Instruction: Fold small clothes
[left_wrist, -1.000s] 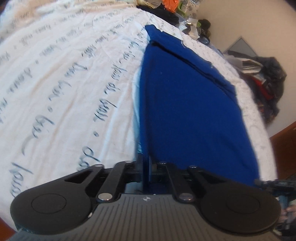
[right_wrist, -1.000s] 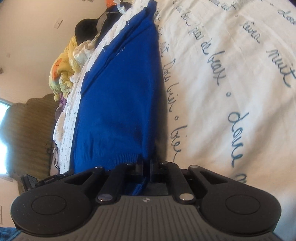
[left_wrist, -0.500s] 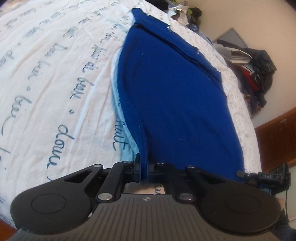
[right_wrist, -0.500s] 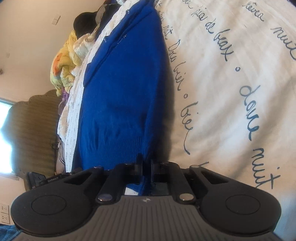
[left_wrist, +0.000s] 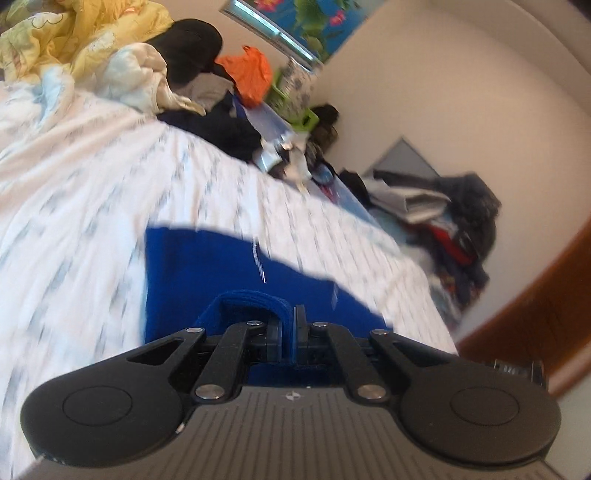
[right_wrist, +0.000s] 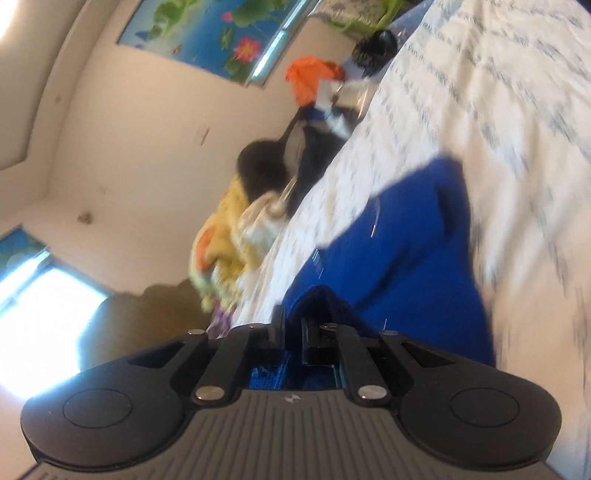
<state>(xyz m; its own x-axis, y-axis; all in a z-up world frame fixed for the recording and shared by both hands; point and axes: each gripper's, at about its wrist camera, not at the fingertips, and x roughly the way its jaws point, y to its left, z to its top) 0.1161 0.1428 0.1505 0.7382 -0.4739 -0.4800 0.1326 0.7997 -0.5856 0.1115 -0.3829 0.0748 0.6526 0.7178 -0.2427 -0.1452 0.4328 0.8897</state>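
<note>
A royal blue knit sweater (left_wrist: 221, 273) lies on the white bedsheet (left_wrist: 74, 192) with blue script. My left gripper (left_wrist: 289, 325) is shut on a folded edge of it, which bulges up just ahead of the jaws. In the right wrist view the same sweater (right_wrist: 406, 258) runs away from my right gripper (right_wrist: 291, 325), which is shut on its ribbed hem. Both views are blurred by motion. The part of the sweater under the grippers is hidden.
Piled bedding and clothes, yellow, black and orange (left_wrist: 110, 55), sit at the far edge of the bed. More dark clothes (left_wrist: 461, 221) are heaped by the wall on the right. A wooden board (left_wrist: 535, 302) stands at the right.
Both grippers have swung up and forward with the sweater's edge, so the visible sweater is now much shorter and the far wall and clothes piles have come into view.
</note>
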